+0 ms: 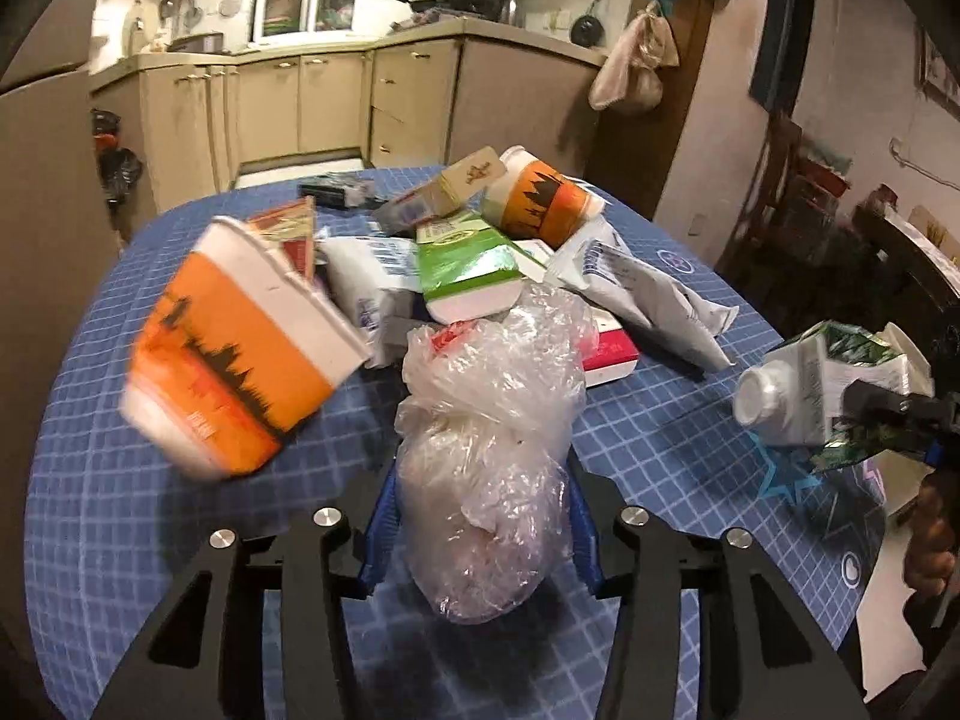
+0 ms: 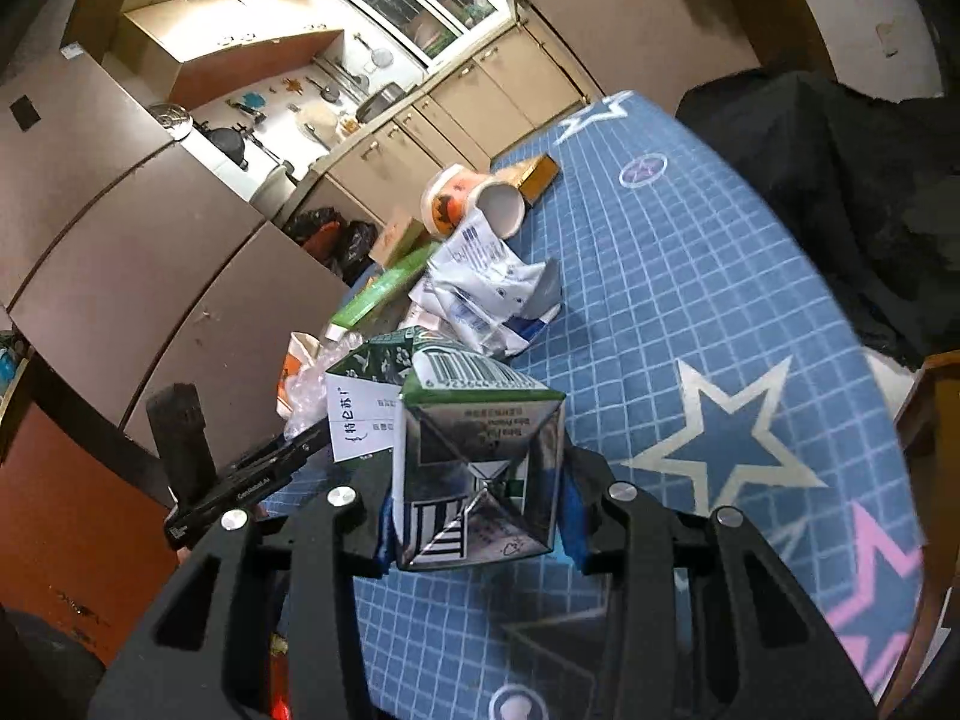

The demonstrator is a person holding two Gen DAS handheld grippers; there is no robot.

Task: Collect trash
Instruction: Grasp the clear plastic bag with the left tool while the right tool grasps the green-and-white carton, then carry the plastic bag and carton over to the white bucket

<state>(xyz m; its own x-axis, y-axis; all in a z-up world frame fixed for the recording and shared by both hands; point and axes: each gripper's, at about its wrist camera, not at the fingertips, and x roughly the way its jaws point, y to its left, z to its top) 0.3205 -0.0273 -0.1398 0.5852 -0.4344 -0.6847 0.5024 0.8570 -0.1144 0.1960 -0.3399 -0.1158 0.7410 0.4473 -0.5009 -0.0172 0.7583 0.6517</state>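
Note:
My left gripper (image 1: 483,510) is shut on a crumpled clear plastic bag (image 1: 486,420), held just above the blue checked tablecloth (image 1: 120,510). Beside it on the left, a blurred orange-and-white paper cup (image 1: 234,360) lies tilted. My right gripper (image 2: 477,516) is shut on a green-and-white drink carton (image 2: 474,456), its folded base toward the camera. The left wrist view shows this carton (image 1: 804,390) at the far right, white cap pointing left. Behind them is a pile with a green box (image 1: 462,264), white pouches (image 1: 636,294) and a second orange cup (image 1: 540,198).
A red-and-white flat box (image 1: 612,360) lies under the pile, a tan box (image 1: 456,186) at its back. Kitchen cabinets (image 1: 336,102) stand beyond the table. Black bags (image 2: 336,234) sit on the floor. A dark cloth (image 2: 840,180) covers something at the table's right.

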